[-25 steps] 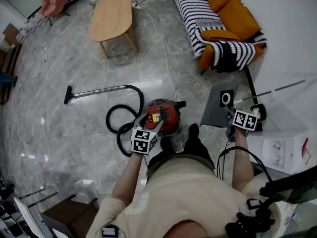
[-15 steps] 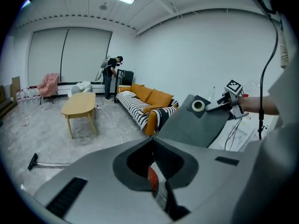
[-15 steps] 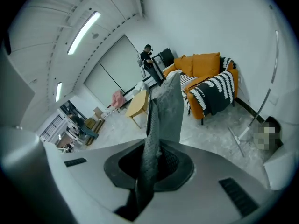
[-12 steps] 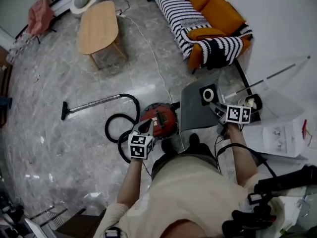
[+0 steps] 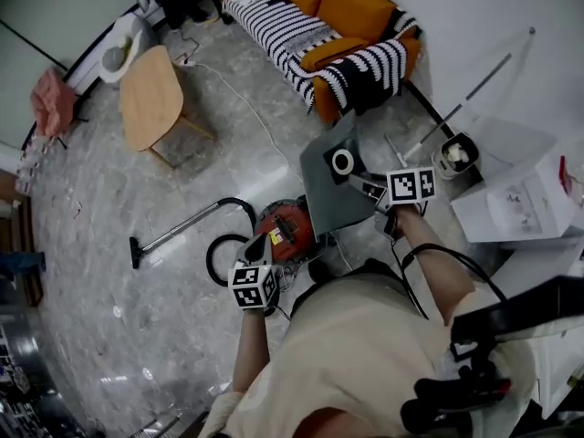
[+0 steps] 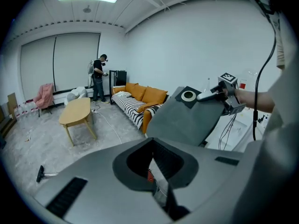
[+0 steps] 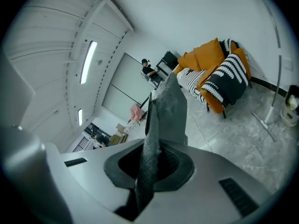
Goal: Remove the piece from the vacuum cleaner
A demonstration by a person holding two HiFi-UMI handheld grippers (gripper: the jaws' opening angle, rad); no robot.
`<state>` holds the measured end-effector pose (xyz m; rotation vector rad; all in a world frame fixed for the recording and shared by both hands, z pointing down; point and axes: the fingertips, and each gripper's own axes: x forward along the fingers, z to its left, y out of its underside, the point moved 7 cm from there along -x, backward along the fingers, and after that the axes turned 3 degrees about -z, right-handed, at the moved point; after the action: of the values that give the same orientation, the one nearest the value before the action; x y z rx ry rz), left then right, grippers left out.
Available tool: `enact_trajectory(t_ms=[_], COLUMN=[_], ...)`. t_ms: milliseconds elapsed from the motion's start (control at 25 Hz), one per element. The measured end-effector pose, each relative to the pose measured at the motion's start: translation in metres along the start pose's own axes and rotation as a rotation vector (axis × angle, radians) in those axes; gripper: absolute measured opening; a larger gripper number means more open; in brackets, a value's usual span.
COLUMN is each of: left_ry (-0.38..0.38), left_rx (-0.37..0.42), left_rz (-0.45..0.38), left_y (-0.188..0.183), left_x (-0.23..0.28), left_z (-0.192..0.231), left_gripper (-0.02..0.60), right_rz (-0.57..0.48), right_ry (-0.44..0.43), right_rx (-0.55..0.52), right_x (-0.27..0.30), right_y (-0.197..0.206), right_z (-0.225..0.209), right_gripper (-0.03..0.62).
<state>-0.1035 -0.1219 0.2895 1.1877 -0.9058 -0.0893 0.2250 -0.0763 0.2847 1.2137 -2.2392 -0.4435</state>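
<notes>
Right gripper view, right gripper [image 7: 145, 171] clamped on grey bag [image 7: 169, 113], head view, red vacuum cleaner [image 5: 283, 229] beside it, left gripper [image 5: 259, 243] jaws together

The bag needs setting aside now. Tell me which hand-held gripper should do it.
Right, most likely. The right hand-held gripper is shut on the grey bag and holds it up in the air. The left hand-held gripper is shut on nothing, low by the vacuum.
</notes>
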Motion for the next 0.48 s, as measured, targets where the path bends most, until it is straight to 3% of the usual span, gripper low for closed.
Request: enact_trajectory(t_ms=[320, 480], left_ry=[0.012, -0.012], left_rx=[0.062, 0.053], left_rz=[-0.012, -0.004], left_y=[-0.015, -0.018], left_x=[0.011, 0.005], left_z=[-0.075, -0.092], left_gripper=[0.005, 0.005], right_rz=[0.012, 0.058], right_ry=[-0.03, -0.033], right_rx=[-0.013, -0.045], right_x=[-0.057, -0.068], right_y=[0.008, 0.009], right_z=[-0.024, -0.024], right_gripper=[0.025, 0.025])
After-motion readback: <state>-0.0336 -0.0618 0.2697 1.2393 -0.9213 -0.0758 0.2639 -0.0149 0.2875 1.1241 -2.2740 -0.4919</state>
